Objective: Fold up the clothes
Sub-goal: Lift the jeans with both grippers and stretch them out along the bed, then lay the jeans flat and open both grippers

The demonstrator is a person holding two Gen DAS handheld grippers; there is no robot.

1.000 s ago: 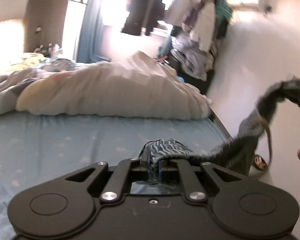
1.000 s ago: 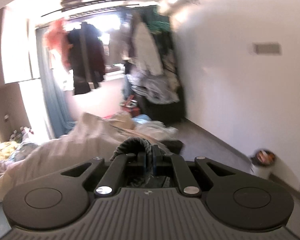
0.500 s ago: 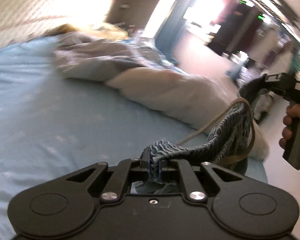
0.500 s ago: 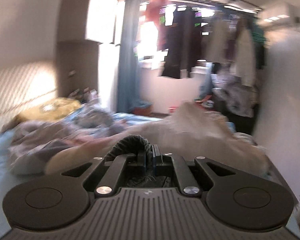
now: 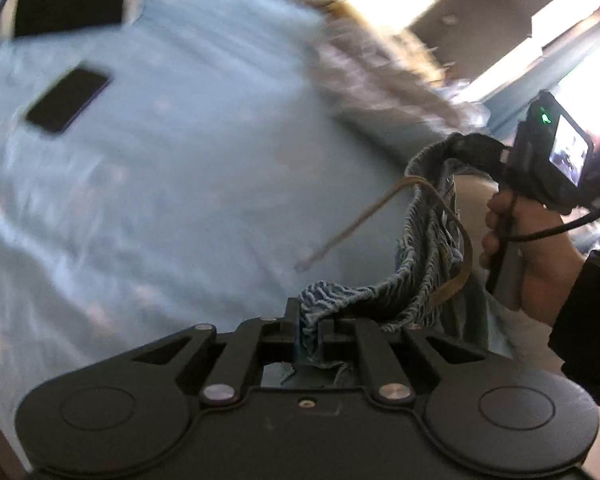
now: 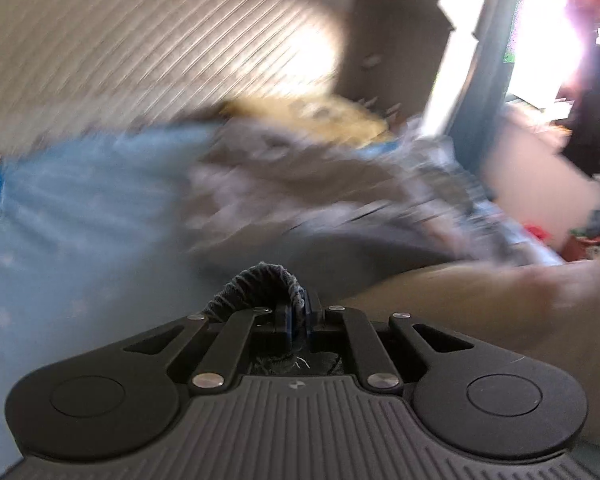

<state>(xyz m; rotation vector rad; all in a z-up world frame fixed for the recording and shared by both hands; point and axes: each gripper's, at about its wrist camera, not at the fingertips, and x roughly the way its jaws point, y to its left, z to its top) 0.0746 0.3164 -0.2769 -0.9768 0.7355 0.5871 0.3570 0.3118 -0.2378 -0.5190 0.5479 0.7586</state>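
Both grippers pinch one blue-grey knit garment (image 5: 424, 280): left gripper (image 5: 309, 322) and right gripper (image 6: 296, 320) each clamp an edge, likely to spread it over the light-blue bedsheet (image 5: 160, 184) for folding. Drawstring (image 5: 356, 224) dangles.

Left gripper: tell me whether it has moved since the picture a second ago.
Yes. The left gripper, shut on the blue garment, has swung from facing the rumpled duvet and far wall to over the blue bedsheet where a phone lies.
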